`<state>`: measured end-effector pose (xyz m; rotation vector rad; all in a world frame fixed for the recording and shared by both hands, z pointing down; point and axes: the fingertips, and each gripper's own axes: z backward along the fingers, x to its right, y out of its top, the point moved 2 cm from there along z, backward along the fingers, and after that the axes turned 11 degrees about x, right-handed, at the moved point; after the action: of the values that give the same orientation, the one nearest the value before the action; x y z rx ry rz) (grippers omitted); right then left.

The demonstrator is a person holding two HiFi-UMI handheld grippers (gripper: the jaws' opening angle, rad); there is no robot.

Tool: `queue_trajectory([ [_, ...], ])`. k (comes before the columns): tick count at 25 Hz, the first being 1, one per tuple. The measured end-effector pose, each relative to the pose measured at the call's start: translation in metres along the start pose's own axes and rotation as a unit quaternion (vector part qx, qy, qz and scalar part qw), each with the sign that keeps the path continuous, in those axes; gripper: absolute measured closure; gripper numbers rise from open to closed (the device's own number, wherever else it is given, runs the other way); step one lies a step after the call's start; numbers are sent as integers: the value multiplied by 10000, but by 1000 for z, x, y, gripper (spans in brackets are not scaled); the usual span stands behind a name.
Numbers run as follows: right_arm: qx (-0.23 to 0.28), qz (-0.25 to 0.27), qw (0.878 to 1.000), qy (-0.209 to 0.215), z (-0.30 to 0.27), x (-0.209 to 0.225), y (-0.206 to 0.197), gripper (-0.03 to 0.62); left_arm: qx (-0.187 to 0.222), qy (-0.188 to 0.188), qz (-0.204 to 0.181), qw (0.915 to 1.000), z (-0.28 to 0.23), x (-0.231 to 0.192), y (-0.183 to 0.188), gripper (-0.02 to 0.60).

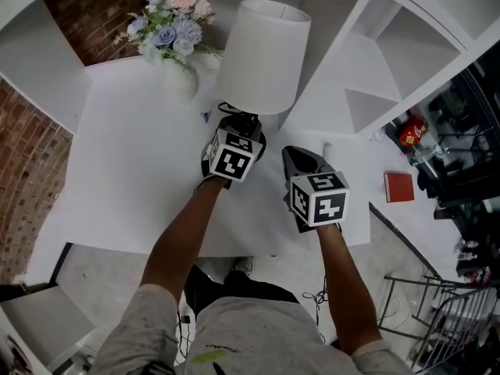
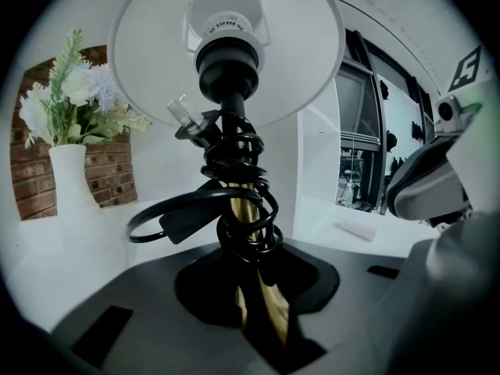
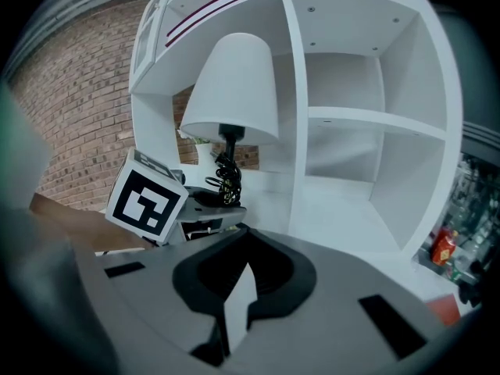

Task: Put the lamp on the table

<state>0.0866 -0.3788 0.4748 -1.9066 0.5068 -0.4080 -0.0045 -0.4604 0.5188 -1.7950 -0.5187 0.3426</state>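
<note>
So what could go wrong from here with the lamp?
The left gripper holds the lamp only by its thin brass stem, so the wide shade could tip it. The loose loop of cord sticks out and may snag. The vase of flowers stands near the shade and could get knocked.

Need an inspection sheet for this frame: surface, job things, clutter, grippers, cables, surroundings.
Surface: white table.
Job's things: lamp, white shade, upright over the table; its base is hidden, so contact with the table can't be confirmed.
Clutter: vase of flowers at the table's far side; small flat white item on the table.
Grippers: left hand-held gripper closed on the lamp's brass stem; right hand-held gripper beside it, jaws slightly apart, nothing held.
Cables: black cord wound round the stem, plug sticking out.
Surroundings: white shelf unit, brick wall, red box, wire rack.
</note>
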Motion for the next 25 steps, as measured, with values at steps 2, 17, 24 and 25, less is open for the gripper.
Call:
queue_trajectory([
  [2, 43, -5, 10000, -28, 1, 3, 2, 589, 60, 29, 11, 10000, -2, -1, 1, 485],
  [17, 131, -41, 9998, -112, 0, 17, 0, 589, 351, 191, -114, 9991, -14, -5, 3, 485],
  [24, 63, -42, 9999, -81, -1, 18, -5, 589, 466, 261, -147, 9985, -13, -3, 0, 485],
  [25, 52, -44, 10000, -71, -2, 17, -5, 589, 474, 274, -153, 9984, -13, -3, 0, 485],
])
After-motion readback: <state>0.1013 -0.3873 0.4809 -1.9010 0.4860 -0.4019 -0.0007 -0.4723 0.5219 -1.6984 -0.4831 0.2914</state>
